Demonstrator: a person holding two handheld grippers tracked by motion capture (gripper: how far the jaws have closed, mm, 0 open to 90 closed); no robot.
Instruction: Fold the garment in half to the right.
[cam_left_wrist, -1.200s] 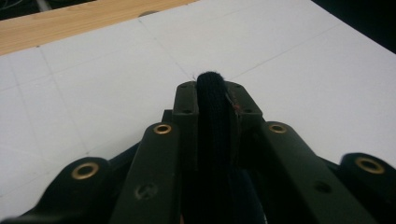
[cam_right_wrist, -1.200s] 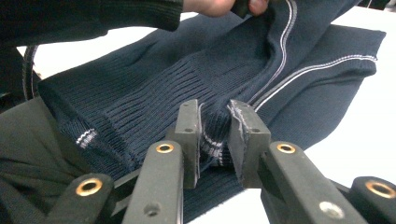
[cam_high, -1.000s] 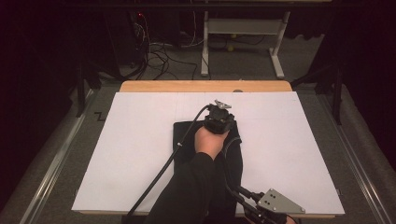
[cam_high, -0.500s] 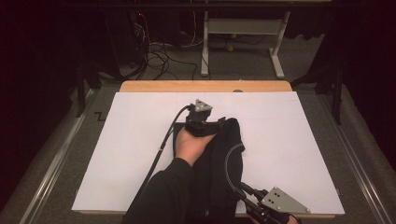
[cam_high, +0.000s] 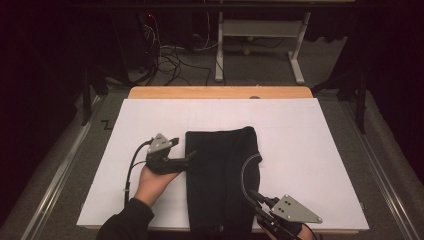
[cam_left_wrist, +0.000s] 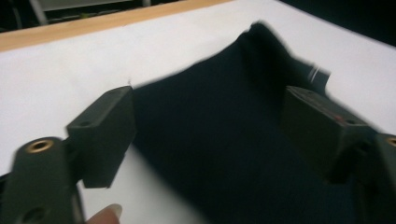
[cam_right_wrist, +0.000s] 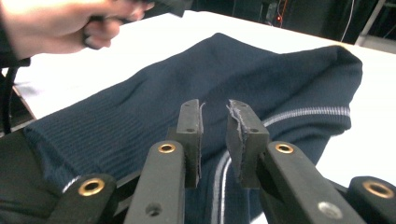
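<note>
A folded dark sweater (cam_high: 222, 180) lies mid-fold on the white table (cam_high: 310, 150); the left gripper (cam_high: 189, 158), jaws just opened wide and empty, sits at its nine o'clock edge, while the right gripper (cam_high: 252, 195), jaws narrow with nothing between, waits at five o'clock, likely to regrip next.

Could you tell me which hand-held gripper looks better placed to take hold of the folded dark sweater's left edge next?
Probably the left hand-held gripper. Its jaws have just been opening with nothing between them, and they point at the left edge of the sweater. The right hand-held gripper sits at the near right corner, jaws nearly closed over the striped hem.
</note>
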